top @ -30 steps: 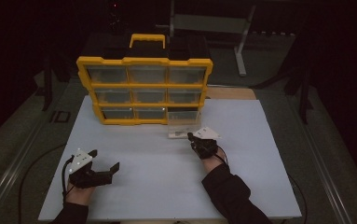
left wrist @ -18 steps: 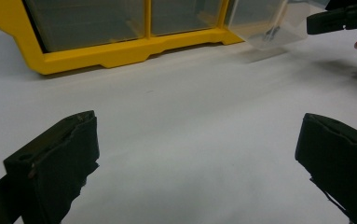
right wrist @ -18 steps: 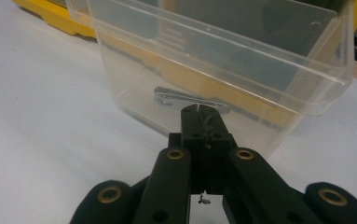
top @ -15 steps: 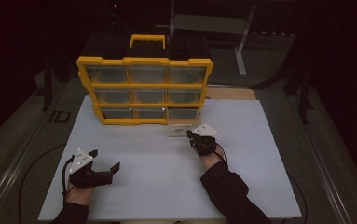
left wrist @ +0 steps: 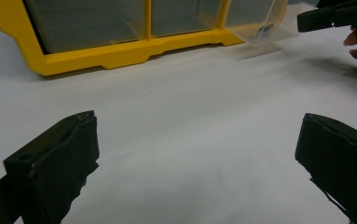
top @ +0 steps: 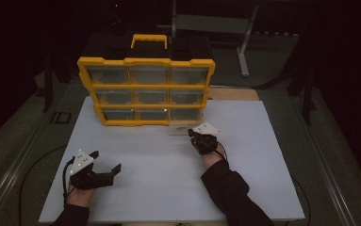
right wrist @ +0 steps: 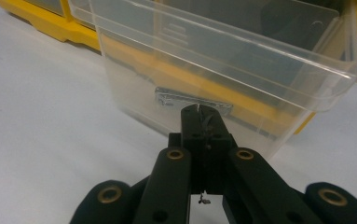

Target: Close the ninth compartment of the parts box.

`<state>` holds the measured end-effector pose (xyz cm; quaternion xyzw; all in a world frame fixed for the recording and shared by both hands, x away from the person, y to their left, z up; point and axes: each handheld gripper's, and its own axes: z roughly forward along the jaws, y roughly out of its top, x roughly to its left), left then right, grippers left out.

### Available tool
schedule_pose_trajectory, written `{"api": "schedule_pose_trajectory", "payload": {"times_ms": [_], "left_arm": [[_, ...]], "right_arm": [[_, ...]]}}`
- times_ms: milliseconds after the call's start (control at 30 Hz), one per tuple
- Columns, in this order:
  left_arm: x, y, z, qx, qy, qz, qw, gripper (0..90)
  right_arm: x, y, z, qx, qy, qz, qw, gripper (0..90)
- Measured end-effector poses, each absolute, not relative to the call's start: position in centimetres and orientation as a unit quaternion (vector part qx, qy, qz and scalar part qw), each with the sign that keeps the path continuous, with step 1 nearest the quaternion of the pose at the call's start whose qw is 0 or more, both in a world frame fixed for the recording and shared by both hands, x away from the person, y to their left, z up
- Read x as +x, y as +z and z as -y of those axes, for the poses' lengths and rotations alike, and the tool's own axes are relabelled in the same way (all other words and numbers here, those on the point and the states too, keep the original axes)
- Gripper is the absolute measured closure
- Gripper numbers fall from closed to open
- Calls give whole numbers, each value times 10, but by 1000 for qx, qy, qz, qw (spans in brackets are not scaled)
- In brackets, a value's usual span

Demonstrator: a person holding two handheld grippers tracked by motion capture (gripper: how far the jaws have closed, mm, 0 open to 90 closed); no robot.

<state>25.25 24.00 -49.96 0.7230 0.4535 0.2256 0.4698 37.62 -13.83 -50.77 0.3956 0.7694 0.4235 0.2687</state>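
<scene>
Clear drawer [right wrist: 223,70] drawn partway out of yellow organizer [top: 145,89], bottom-right slot, front wall clamped by shut right gripper [right wrist: 203,122]. Full removal judged left. Left gripper [top: 103,170] spread wide, holding nothing, well apart on table [top: 263,155].

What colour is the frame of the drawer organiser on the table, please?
Yellow: the organiser frame around its clear drawers shows best in the high view.
</scene>
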Motion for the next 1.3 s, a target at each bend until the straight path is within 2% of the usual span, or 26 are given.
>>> {"api": "schedule_pose_trajectory", "payload": {"times_ms": [1300], "left_arm": [[254,-499,-240,724,224,-451,472,1]], "right_arm": [[407,-505,130,398,408,-773,278,900]]}}
